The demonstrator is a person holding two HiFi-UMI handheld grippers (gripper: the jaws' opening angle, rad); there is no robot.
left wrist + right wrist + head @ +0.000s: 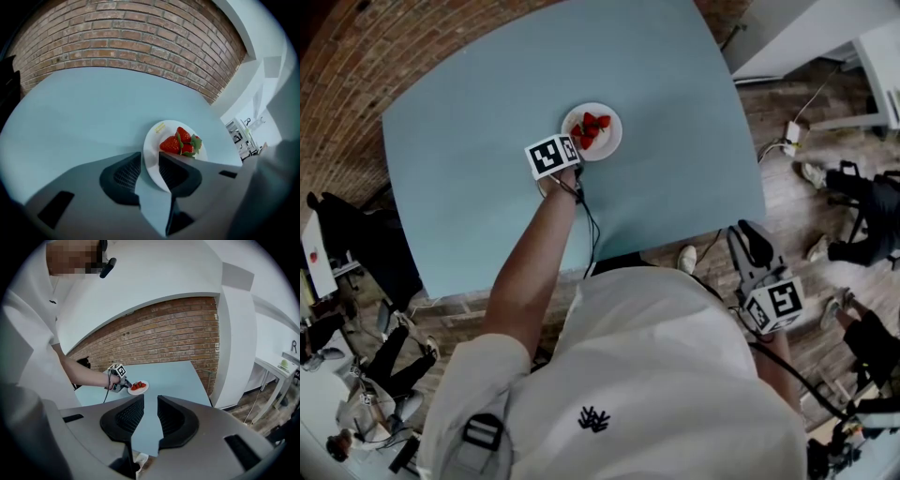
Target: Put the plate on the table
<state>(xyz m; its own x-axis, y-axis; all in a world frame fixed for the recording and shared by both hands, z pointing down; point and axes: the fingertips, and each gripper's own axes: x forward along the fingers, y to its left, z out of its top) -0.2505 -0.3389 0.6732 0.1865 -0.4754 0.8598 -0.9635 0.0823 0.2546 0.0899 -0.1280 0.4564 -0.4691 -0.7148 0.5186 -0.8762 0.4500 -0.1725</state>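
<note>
Two tools in play: the left tool (149, 161) sits at the near-left rim of the plate (615, 141), jaws spread wide, the rim lying between them with no pad pressing on it, so released, I'd say. The plate, white and carrying strawberries (592, 127), lies flat on the pale blue bench (487, 169). The set-down looks done; the next move calls for drawing the left tool straight back off the rim without nudging the plate. Well right of the plate, off the bench, the right tool (150, 401) hangs low, jaws parted, nothing between them. Beyond the plate, a brick wall (140, 37); right of it, wood flooring (787, 187) and white furniture (872, 56).
</note>
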